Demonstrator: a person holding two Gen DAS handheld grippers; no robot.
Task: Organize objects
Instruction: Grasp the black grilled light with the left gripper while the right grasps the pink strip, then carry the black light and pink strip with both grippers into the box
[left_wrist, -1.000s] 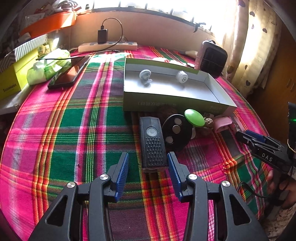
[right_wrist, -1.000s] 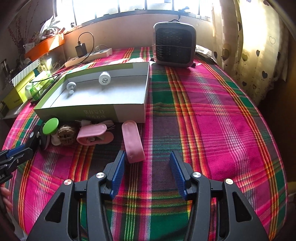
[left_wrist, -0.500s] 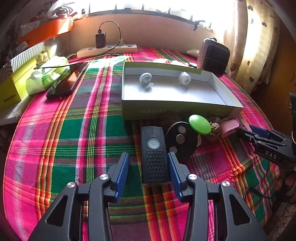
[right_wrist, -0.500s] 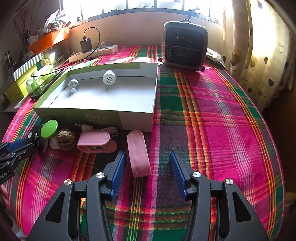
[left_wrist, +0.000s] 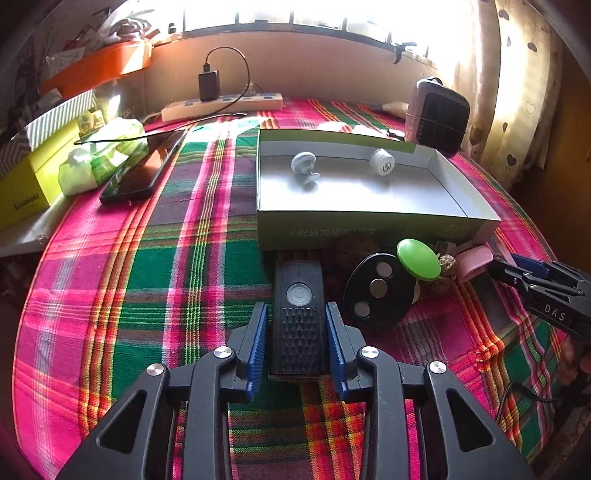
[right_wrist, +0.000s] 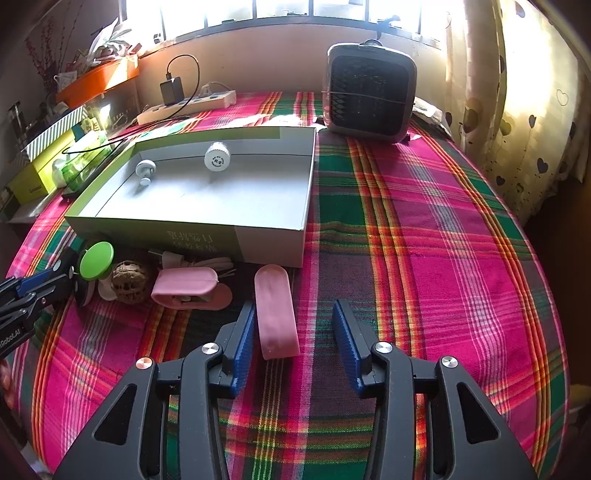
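A black ribbed device with a round button (left_wrist: 298, 332) lies on the plaid cloth between the pads of my left gripper (left_wrist: 295, 306). Its jaws are closing and the pads meet the device's sides. A flat pink strip (right_wrist: 275, 314) lies between the jaws of my right gripper (right_wrist: 294, 303). Those jaws are closing too; the left pad is close to the strip and the right pad stands well apart. Behind both is a shallow green-and-grey box (left_wrist: 369, 225) holding a grey mushroom-shaped knob (left_wrist: 303, 164) and a white round cap (left_wrist: 382, 162).
In front of the box lie a black oval disc (left_wrist: 376, 291), a green disc (left_wrist: 419, 260), a walnut-like ball (right_wrist: 127, 282) and a pink case (right_wrist: 188, 286). A small heater (right_wrist: 369, 99), a power strip (left_wrist: 221, 105) and a phone (left_wrist: 144, 173) sit further back.
Both grippers slid forward. The black device now sits deep between the left pads, which have narrowed onto it. The pink strip now lies between the right jaws, slightly narrower.
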